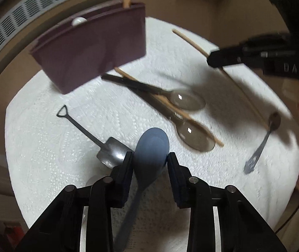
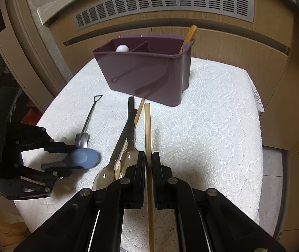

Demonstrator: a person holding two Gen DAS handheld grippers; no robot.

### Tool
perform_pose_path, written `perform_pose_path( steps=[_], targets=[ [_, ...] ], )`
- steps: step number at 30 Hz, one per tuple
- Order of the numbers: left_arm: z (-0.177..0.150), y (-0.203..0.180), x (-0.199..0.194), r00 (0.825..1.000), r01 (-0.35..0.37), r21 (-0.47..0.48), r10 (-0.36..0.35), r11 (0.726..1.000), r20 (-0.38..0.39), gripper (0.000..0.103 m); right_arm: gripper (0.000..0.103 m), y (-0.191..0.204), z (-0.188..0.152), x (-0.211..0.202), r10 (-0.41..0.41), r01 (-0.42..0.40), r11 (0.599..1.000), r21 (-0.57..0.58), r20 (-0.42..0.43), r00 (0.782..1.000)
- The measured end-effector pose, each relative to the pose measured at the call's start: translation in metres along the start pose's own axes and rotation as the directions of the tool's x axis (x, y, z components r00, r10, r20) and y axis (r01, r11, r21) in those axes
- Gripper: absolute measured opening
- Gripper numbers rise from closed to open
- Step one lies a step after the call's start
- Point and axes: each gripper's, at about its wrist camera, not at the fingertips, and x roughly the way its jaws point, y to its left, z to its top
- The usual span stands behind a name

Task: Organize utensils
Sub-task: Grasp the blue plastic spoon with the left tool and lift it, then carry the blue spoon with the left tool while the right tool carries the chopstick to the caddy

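- My left gripper [image 1: 150, 157] tilts steeply down, jaws clamped on the bowl of a matte blue plastic spoon [image 1: 152, 145].
- My right gripper [image 2: 148, 161] angles down too, jaws pinched on a long bamboo chopstick [image 2: 147, 130].
- The dark purple plastic utensil caddy [image 2: 147, 71] stands at twelve o'clock on the white lace cloth [image 2: 212, 126].

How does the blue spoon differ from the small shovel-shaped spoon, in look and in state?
The blue spoon is matte with a rounded oval bowl; the shovel-shaped spoon is shiny metal with a squarish bowl and a looped handle end. The blue spoon sits between the fingers of the left gripper; the shovel-shaped spoon lies free on the white cloth. The blue bowl looks larger. Neither is yet in the purple caddy.
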Motion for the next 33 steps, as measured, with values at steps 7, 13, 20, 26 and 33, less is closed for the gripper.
perform_pose_path(
  steps=[7, 13, 20, 26, 33],
  targets=[
    [-0.005, 0.022, -0.056, 0.968, 0.034, -0.241, 0.028, 0.97, 0.251, 0.033, 0.005, 0.008, 0.004, -0.024, 0.015, -0.015, 1.0, 0.005, 0.088, 0.996],
    [0.002, 0.029, -0.072, 0.946, 0.082, -0.307, 0.023, 0.948, 0.324, 0.03, 0.005, 0.019, 0.01, -0.038, 0.027, -0.026, 1.0, -0.016, 0.131, 0.991],
    [0.026, 0.035, -0.089, 0.909, 0.104, -0.303, 0.033, 0.947, 0.416, 0.013, 0.005, 0.024, 0.026, -0.059, 0.029, -0.025, 0.999, -0.021, 0.211, 0.977],
    [0.041, 0.041, -0.087, 0.912, 0.08, -0.293, 0.049, 0.953, 0.407, 0.012, 0.005, 0.022, 0.033, -0.058, 0.019, -0.014, 1.0, -0.028, 0.206, 0.978],
    [0.051, 0.041, -0.036, 0.963, 0.12, -0.235, -0.056, 0.965, 0.263, 0.014, 0.005, 0.001, 0.031, -0.044, -0.004, 0.002, 1.0, 0.013, 0.152, 0.988]
  ],
)
